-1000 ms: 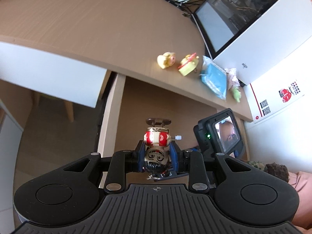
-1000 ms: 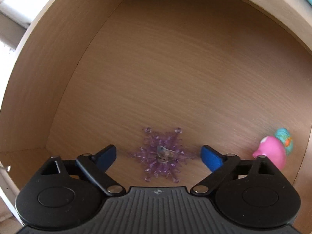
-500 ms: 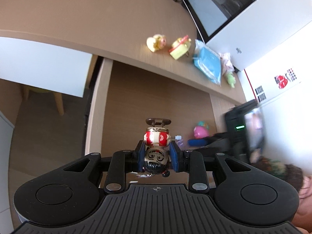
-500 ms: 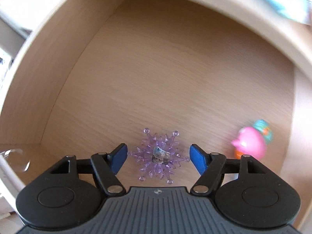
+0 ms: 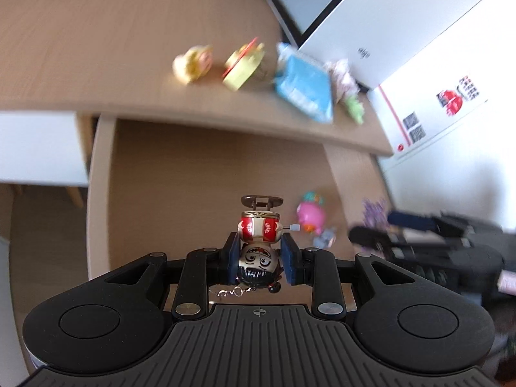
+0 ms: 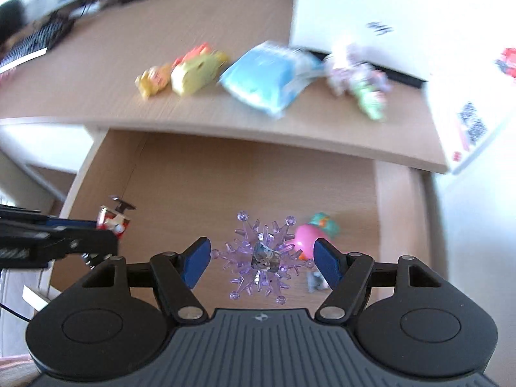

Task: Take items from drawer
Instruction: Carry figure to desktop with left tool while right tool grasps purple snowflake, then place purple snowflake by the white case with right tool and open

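Observation:
My left gripper (image 5: 259, 258) is shut on a wind-up figure (image 5: 259, 229) with a red and white body, held head-down above the open wooden drawer (image 5: 193, 177). From the right wrist view the same figure (image 6: 113, 221) shows at the left, in the left gripper (image 6: 80, 242). My right gripper (image 6: 261, 262) holds a purple crystal snowflake (image 6: 262, 258) by its tips, raised over the drawer (image 6: 193, 177). A pink round toy (image 6: 306, 235) and a small grey piece (image 6: 316, 282) lie on the drawer floor at the right.
On the desk top (image 6: 96, 64) above the drawer lie two yellow toys (image 6: 180, 74), a blue packet (image 6: 267, 74) and a green and white toy (image 6: 364, 84). A white box (image 6: 387, 16) stands behind them. A keyboard (image 6: 35, 42) and cables sit far left.
The right gripper's jaws closed onto the snowflake and rose out of the drawer, so the desk top came into its view. The left gripper shifted sideways, keeping the figure.

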The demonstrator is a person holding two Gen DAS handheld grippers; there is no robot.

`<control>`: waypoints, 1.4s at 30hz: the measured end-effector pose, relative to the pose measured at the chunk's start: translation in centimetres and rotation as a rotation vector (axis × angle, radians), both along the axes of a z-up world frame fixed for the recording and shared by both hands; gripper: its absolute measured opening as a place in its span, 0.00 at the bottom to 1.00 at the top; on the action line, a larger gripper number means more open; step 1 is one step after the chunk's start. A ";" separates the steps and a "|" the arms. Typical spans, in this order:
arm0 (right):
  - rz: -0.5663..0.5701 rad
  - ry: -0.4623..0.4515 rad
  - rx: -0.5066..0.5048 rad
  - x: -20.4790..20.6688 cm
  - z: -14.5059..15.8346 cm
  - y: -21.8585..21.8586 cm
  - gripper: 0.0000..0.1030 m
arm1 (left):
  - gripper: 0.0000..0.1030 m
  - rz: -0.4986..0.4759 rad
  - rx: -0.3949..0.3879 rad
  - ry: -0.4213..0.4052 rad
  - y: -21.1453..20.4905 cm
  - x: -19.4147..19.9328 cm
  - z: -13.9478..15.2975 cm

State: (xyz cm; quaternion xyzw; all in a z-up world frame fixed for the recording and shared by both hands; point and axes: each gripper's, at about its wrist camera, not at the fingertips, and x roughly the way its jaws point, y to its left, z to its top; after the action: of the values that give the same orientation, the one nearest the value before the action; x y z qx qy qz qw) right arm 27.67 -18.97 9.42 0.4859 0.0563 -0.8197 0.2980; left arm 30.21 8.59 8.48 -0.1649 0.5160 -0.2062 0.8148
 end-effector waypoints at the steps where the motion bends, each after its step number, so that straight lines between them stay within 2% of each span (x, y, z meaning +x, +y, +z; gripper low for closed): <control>1: -0.022 0.009 -0.010 0.3 0.2 0.3 0.69 | 0.30 0.000 -0.006 -0.020 -0.2 0.6 0.6; 7: -0.130 -0.009 -0.050 0.8 -0.3 4.4 0.69 | 0.30 0.038 0.000 -0.221 -0.3 4.9 5.8; 11: -0.175 -0.027 -0.076 1.2 -0.9 5.8 0.69 | 0.30 0.105 0.031 -0.292 0.0 8.2 7.2; 15: -0.182 -0.051 -0.069 0.9 -2.0 5.9 0.69 | 0.30 0.161 0.045 -0.308 0.1 11.9 7.2; 19: -0.214 -0.048 -0.084 0.8 -2.0 6.4 0.69 | 0.30 0.203 0.098 -0.327 0.1 14.5 6.4; 21: -0.219 -0.044 -0.089 0.7 -2.0 6.6 0.69 | 0.30 0.212 0.096 -0.321 0.1 15.4 4.9; 24: -0.227 -0.037 -0.079 0.6 -2.1 6.7 0.69 | 0.29 0.180 0.172 -0.279 -0.3 16.1 2.7; 26: -0.236 -0.032 -0.073 0.4 -2.1 6.9 0.69 | 0.30 0.165 0.227 -0.272 -0.6 16.0 1.9; 27: -0.238 -0.031 -0.071 0.3 -2.1 7.0 0.69 | 0.29 0.177 0.226 -0.281 -0.4 15.8 1.9; 30: -0.247 -0.027 -0.069 -0.1 -2.1 7.2 0.69 | 0.29 0.249 0.172 -0.323 1.0 14.6 3.1; 33: -0.250 -0.018 -0.068 -0.6 -2.1 7.2 0.69 | 0.29 0.268 0.140 -0.365 1.5 13.1 5.0; 37: -0.260 0.003 -0.082 -2.1 -1.6 7.2 0.69 | 0.30 0.244 0.102 -0.400 1.9 9.1 6.8; 42: -0.296 0.072 -0.106 -5.3 -0.1 7.4 0.69 | 0.30 0.158 0.048 -0.339 1.1 3.7 5.8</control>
State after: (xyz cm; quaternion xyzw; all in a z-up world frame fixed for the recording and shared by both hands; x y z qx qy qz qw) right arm 22.35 -11.60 9.30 0.4429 -0.0489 -0.8733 0.1968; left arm 33.88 9.68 14.25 -0.1484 0.3617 -0.1539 0.9074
